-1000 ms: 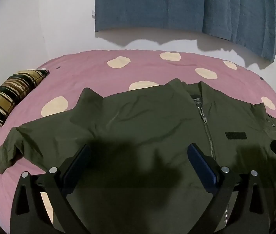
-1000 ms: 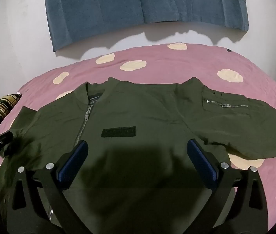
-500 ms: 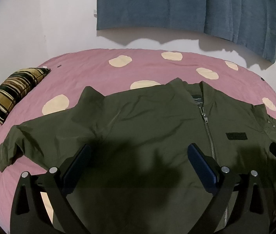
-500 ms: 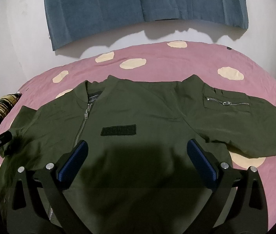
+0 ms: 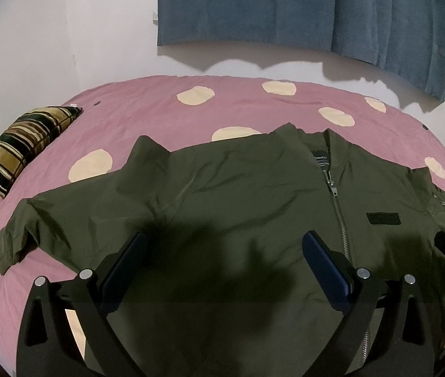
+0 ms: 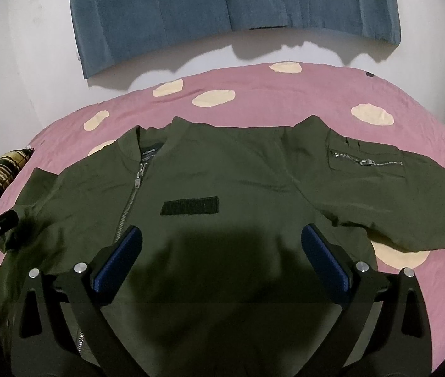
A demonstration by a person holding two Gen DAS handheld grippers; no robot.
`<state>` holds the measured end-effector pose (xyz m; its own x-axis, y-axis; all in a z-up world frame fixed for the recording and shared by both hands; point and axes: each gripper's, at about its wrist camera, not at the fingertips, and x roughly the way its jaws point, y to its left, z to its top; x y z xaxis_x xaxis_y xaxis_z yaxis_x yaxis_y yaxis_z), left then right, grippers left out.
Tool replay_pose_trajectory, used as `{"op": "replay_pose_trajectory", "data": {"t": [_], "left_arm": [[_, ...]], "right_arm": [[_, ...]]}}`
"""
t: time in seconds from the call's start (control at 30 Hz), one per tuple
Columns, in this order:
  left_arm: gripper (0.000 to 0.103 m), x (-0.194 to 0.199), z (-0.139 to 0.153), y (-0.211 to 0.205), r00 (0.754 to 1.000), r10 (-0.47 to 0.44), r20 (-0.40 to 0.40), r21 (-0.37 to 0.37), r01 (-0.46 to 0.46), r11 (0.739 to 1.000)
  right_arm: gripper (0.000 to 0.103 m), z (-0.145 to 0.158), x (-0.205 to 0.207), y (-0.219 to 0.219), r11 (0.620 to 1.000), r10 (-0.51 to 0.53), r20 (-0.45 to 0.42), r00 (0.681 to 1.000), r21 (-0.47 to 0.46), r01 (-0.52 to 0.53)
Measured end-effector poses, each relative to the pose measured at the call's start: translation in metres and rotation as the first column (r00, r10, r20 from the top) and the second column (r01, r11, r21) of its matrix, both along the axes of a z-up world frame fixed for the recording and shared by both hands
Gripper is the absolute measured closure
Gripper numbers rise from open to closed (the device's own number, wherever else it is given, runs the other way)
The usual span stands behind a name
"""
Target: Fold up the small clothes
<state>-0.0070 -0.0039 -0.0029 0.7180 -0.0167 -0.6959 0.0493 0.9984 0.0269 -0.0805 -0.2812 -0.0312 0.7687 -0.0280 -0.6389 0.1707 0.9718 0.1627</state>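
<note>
An olive green zip jacket (image 5: 238, 194) lies flat, front up, on a pink bed with both sleeves spread out; it also shows in the right wrist view (image 6: 238, 188). My left gripper (image 5: 225, 264) is open and empty above the jacket's left half. My right gripper (image 6: 222, 257) is open and empty above the right half, below the black chest patch (image 6: 189, 204). The right sleeve with a zip pocket (image 6: 364, 161) stretches to the right. Each gripper shows at the edge of the other's view.
The pink bedsheet (image 5: 147, 113) with cream spots covers the bed. A striped brown and black pillow (image 5: 24, 144) lies at the far left. A blue curtain (image 5: 285, 9) hangs on the white wall behind the bed.
Both grippers have drifted slightly; the jacket sits a little lower in the left view and a little higher in the right. The jacket itself has not moved.
</note>
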Motion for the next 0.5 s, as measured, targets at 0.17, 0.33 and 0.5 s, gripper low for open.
{"op": "replay_pose_trajectory", "data": {"t": [0.17,0.33,0.5], "left_arm": [[0.004,0.0000,-0.0007,0.0001,1.000,0.002,0.002,0.001,-0.002,1.000],[0.004,0.0004,-0.0004,0.0006,1.000,0.001,0.000,0.002,-0.001,1.000],[0.004,0.0003,-0.0007,0.0007,1.000,0.002,0.001,0.002,-0.002,1.000]], "right_arm": [[0.002,-0.0006,0.0009,-0.0002,1.000,-0.001,-0.001,1.000,0.000,0.001],[0.002,-0.0018,0.0011,-0.0003,1.000,-0.001,-0.003,1.000,0.000,0.001],[0.002,-0.0015,0.0012,-0.0003,1.000,-0.001,-0.004,1.000,0.000,0.001]]}}
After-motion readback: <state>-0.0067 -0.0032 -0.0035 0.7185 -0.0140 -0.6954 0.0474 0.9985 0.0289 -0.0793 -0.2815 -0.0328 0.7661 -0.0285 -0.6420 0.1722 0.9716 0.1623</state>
